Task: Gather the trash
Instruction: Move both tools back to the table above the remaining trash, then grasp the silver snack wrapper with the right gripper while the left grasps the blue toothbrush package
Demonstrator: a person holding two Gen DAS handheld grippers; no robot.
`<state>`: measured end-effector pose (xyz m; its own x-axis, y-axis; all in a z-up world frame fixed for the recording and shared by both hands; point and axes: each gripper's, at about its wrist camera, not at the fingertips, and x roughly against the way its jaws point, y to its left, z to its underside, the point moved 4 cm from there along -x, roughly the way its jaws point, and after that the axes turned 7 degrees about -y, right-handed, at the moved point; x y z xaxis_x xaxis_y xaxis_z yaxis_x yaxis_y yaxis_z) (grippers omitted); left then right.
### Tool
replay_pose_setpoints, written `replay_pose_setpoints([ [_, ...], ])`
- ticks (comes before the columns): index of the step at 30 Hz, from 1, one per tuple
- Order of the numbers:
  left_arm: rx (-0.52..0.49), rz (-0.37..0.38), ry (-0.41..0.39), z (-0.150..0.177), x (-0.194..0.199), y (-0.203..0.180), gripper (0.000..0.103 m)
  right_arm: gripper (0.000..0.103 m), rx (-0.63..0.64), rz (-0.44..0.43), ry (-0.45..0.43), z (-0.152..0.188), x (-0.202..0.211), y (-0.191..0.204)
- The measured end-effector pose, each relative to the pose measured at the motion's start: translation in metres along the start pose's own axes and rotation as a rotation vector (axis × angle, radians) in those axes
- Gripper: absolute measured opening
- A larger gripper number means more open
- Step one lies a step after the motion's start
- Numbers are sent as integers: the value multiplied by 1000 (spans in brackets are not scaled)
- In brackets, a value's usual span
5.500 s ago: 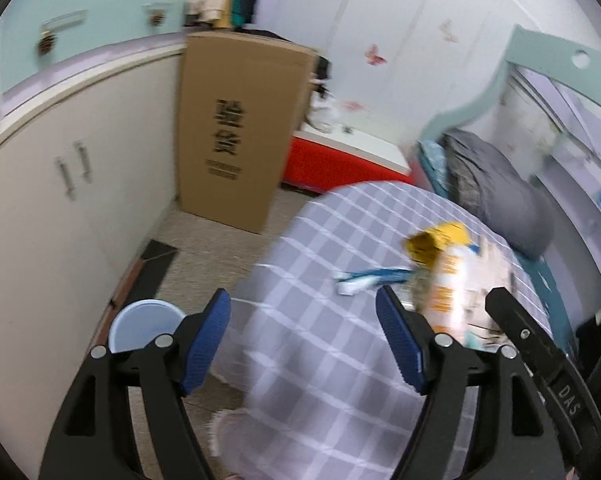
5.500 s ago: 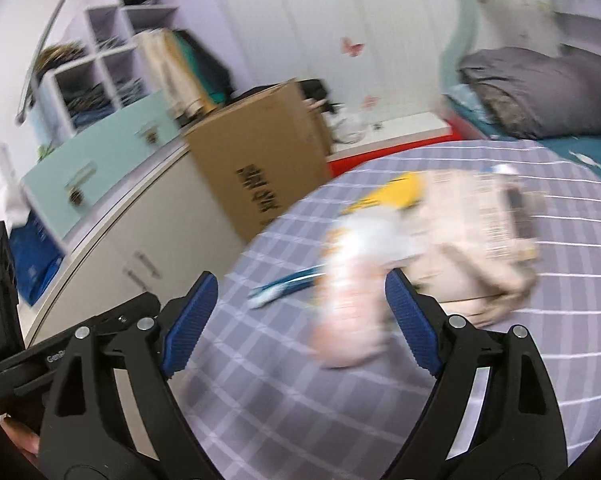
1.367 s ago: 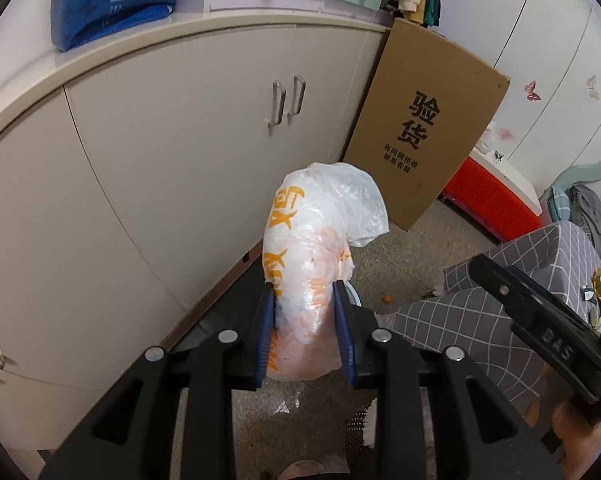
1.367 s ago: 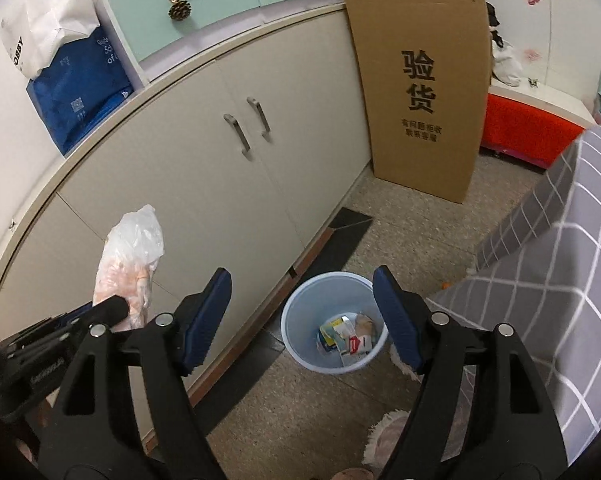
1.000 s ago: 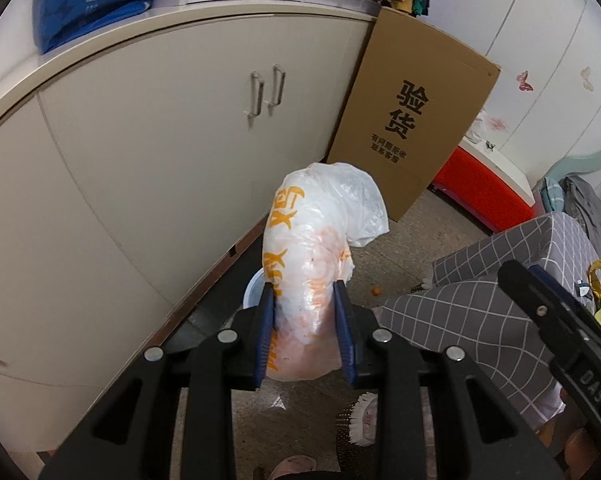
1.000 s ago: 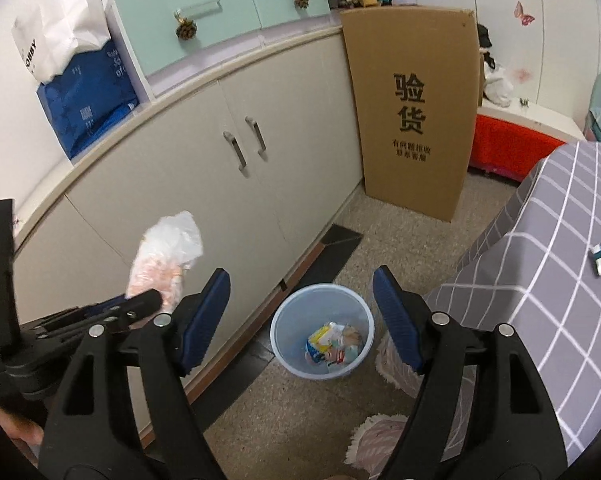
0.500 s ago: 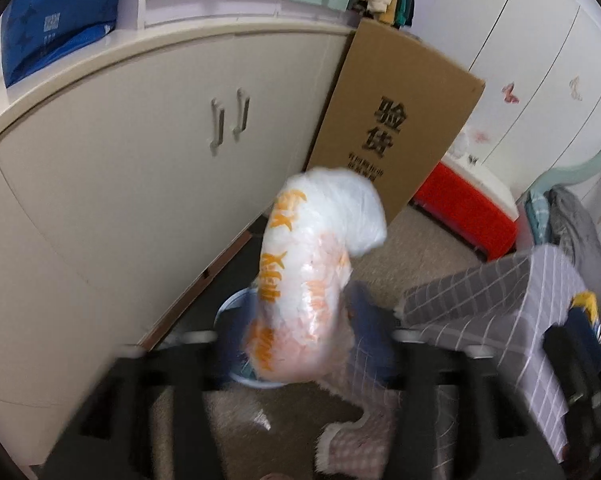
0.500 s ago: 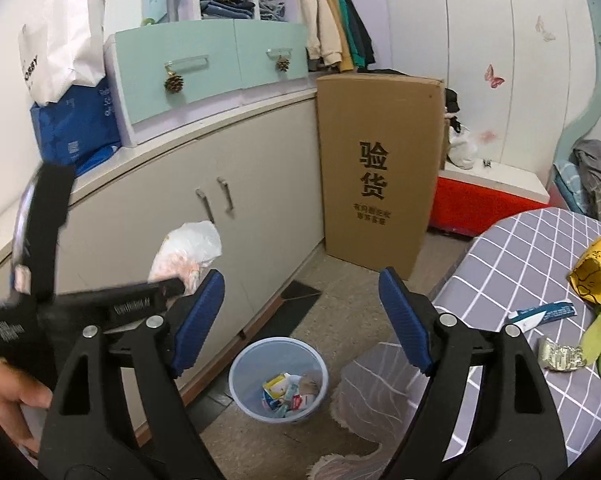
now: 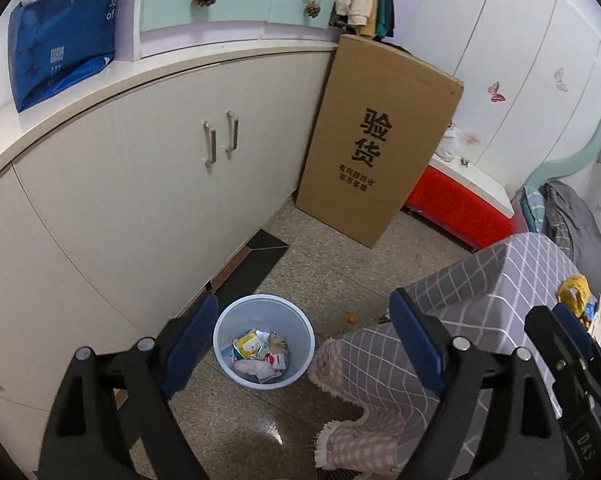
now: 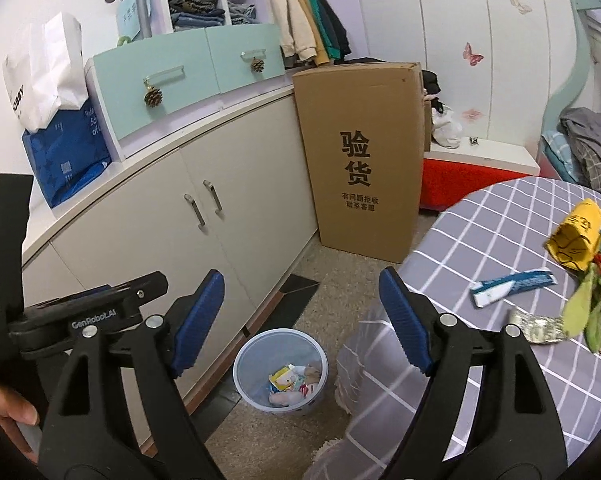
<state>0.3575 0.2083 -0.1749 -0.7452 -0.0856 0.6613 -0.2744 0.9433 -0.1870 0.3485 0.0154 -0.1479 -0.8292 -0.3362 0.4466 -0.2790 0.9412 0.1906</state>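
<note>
Trash left to collect lies on the checked table (image 10: 500,248): a blue-and-white wrapper (image 10: 514,282), a yellow bag (image 10: 576,236), crumpled foil (image 10: 536,326) — all light, soft, crinkly. The wrapper's long axis runs across the table, rising toward the right; best pinched mid-length. Both the left gripper (image 9: 300,338) and right gripper (image 10: 302,316) gape wide, holding nothing — the left's jaws have just been opening above the bin (image 9: 222,344).

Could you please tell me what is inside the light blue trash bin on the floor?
The trash bin holds a loose heap of wrappers and small packets, with a pale pinkish bag lying on the near side. Whatever sits beneath that top layer is covered.
</note>
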Motion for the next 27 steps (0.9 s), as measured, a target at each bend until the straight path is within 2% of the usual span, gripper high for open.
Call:
replay_pose_setpoints([
  [6, -53, 35, -13, 5, 18, -32, 86, 79, -46, 22, -15, -2, 22, -26],
  [11, -132, 83, -20, 11, 29, -79, 86, 79, -93, 64, -32, -3, 44, -61],
  [19, -289, 148, -1, 27, 21, -162, 86, 79, -187, 180, -53, -1, 79, -145],
  [23, -332, 142, 17, 39, 15, -186, 86, 79, -182, 176, 39, 10, 72, -170],
  [27, -338, 141, 42, 48, 10, -190, 86, 79, -92, 135, 158, 23, 51, -175],
])
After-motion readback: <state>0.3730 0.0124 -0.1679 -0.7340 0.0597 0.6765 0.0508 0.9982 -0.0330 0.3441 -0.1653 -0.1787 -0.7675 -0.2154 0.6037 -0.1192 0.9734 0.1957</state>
